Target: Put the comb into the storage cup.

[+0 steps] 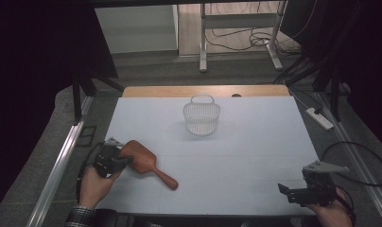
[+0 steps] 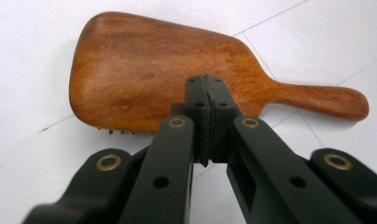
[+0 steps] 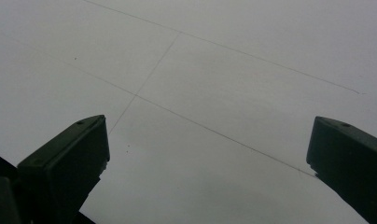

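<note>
Covering my worktop (image 1: pixel 255 156) is a white ruled sheet; grey floor and cables lie beyond. My left claw (image 2: pixel 205 100) is pressed shut, empty, against the wooden hairbrush (image 2: pixel 158 74), bristles down. My right claw (image 3: pixel 207 144) gapes wide. A mesh basket (image 1: pixel 201 115) stands farther back.

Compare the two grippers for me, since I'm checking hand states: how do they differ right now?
The left gripper has its jaws shut together, nothing between them; the right gripper stands wide open. The left sits by the wooden hairbrush, the right over bare white table. Both are black, hand-held and hold nothing.
</note>
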Action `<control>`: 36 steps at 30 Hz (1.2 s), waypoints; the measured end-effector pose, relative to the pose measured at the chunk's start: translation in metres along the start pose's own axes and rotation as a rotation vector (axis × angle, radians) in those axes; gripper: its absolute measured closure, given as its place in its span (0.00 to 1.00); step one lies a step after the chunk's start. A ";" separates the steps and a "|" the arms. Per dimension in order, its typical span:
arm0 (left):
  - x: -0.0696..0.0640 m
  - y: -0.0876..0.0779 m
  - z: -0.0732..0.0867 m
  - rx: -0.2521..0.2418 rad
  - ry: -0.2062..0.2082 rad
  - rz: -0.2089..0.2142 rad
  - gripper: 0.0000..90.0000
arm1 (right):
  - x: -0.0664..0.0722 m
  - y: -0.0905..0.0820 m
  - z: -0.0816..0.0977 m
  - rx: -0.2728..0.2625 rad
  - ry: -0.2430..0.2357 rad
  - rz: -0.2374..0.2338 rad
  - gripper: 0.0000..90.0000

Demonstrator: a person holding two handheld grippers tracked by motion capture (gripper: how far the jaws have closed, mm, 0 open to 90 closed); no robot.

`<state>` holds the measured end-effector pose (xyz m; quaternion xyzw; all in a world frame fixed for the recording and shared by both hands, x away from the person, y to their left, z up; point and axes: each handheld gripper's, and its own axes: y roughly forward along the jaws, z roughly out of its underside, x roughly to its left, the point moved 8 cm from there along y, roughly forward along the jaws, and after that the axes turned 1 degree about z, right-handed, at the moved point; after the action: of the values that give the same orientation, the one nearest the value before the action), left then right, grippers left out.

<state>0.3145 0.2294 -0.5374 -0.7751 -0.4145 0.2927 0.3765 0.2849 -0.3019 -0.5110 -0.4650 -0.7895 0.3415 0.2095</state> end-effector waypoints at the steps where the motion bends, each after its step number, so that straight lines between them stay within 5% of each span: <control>1: 0.001 0.001 0.002 0.007 0.000 -0.005 0.98 | 0.000 0.000 0.000 0.000 0.000 0.000 0.00; 20: 0.020 0.019 0.034 0.144 -0.055 -0.013 0.99 | 0.000 0.000 0.000 0.000 -0.005 0.004 0.00; 36: 0.032 0.033 0.019 0.169 -0.078 -0.036 0.99 | 0.000 0.001 0.001 0.014 -0.008 0.009 0.00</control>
<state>0.3289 0.2510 -0.5794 -0.7211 -0.4164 0.3497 0.4292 0.2851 -0.3014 -0.5125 -0.4655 -0.7859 0.3499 0.2081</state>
